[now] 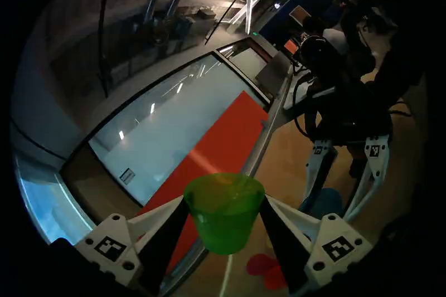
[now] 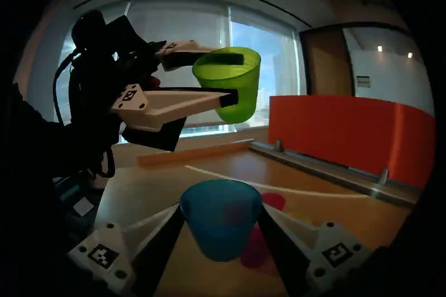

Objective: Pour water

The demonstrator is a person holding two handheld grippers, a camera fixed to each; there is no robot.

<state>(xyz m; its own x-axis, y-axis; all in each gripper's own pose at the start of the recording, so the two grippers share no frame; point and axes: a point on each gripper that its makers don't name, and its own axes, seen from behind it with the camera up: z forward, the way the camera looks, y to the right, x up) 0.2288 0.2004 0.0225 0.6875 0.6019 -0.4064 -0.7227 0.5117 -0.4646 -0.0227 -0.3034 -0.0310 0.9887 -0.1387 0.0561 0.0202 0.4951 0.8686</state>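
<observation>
My left gripper [image 1: 224, 208] is shut on a translucent green cup [image 1: 224, 219], with a finger pressing on each side. In the right gripper view the left gripper [image 2: 233, 77] holds that green cup [image 2: 228, 88] high above the table, roughly upright, up and behind the blue cup. My right gripper [image 2: 221, 213] is shut on a blue cup [image 2: 221, 227], held upright low over the wooden table [image 2: 334, 196]. In the left gripper view the right gripper [image 1: 329, 205] hangs to the right with the blue cup [image 1: 328, 201] between its fingers. I cannot tell whether either cup holds water.
An orange partition [image 2: 357, 130] and a metal rail [image 2: 323, 169] run along the table's far side. Red and pink flat shapes [image 2: 259, 247] lie on the table under the blue cup. Windows with blinds stand behind; a person's dark sleeve [image 2: 33, 146] is at the left.
</observation>
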